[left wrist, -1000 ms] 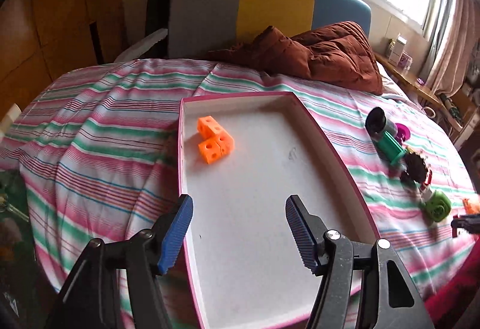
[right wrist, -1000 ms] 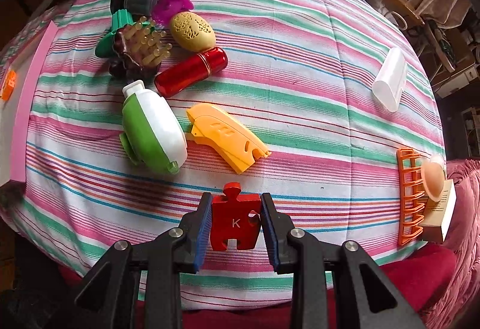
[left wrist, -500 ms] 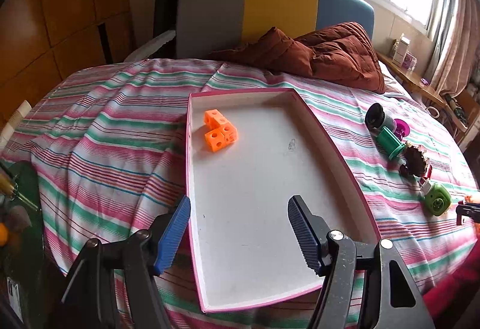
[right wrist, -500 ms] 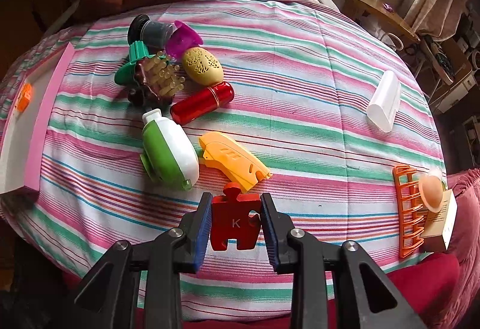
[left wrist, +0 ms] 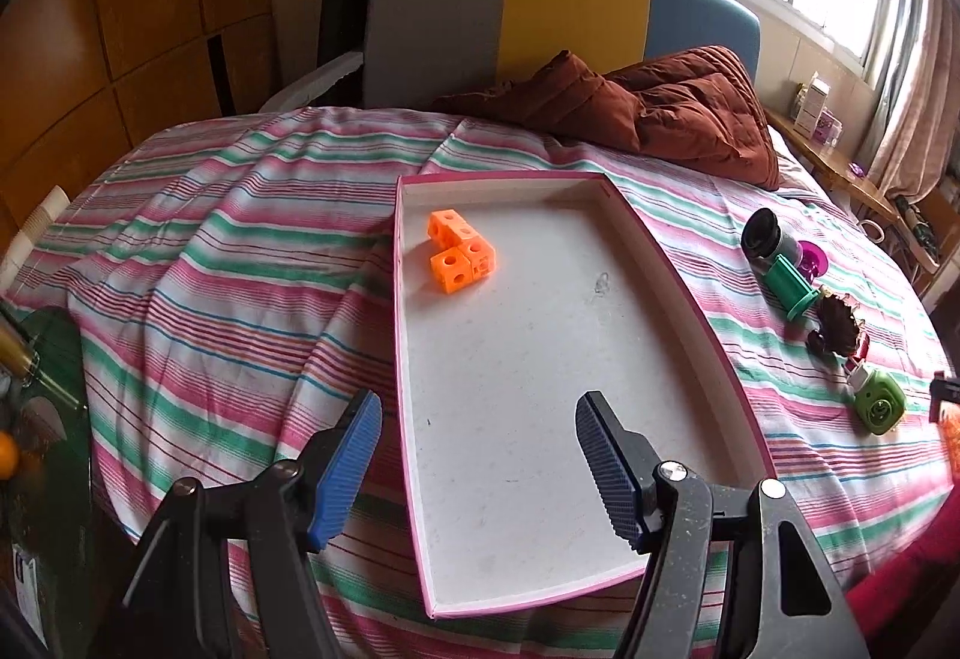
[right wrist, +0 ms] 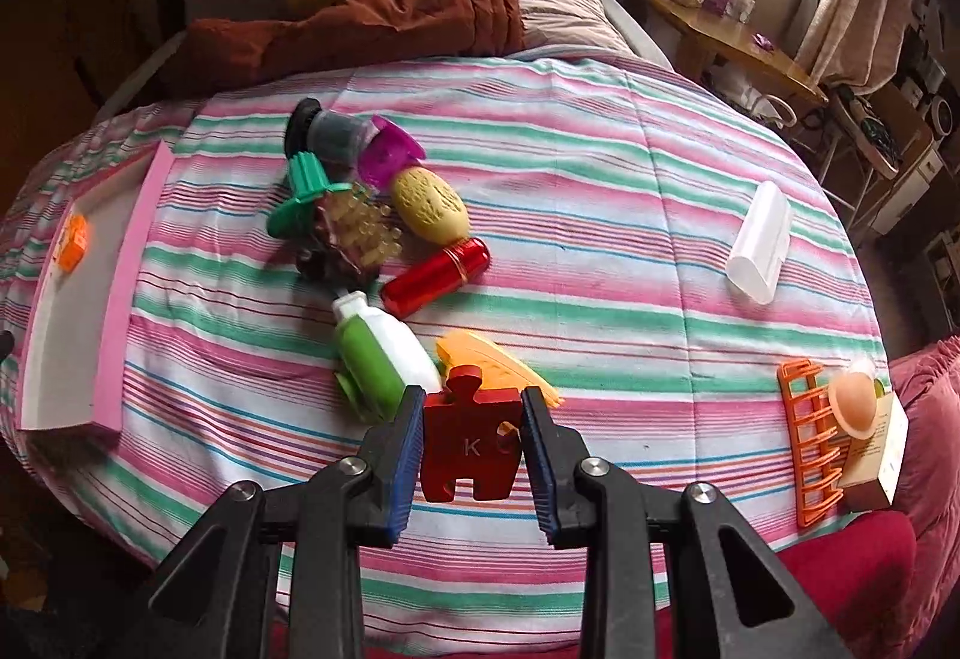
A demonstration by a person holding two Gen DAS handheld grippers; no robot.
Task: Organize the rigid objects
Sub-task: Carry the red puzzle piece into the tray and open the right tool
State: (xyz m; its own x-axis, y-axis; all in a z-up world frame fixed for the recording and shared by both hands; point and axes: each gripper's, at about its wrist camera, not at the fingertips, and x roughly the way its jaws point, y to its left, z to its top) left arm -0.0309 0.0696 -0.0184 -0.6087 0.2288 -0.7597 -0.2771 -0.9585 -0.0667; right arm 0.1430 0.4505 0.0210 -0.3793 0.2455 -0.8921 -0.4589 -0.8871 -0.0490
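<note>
My right gripper (right wrist: 469, 449) is clenched on the red puzzle piece (right wrist: 469, 440) (it carries a letter K), and I hold it above the near part of the striped bedcover (right wrist: 600, 215). Just behind it lie the green-and-white bottle (right wrist: 384, 359) and the yellow-orange piece (right wrist: 498, 359). My left gripper (left wrist: 480, 464) is released, nothing between its jaws, and it hangs over the near end of the pink-rimmed tray (left wrist: 678, 275). In the tray's far left corner sit the orange cubes (left wrist: 461, 251).
</note>
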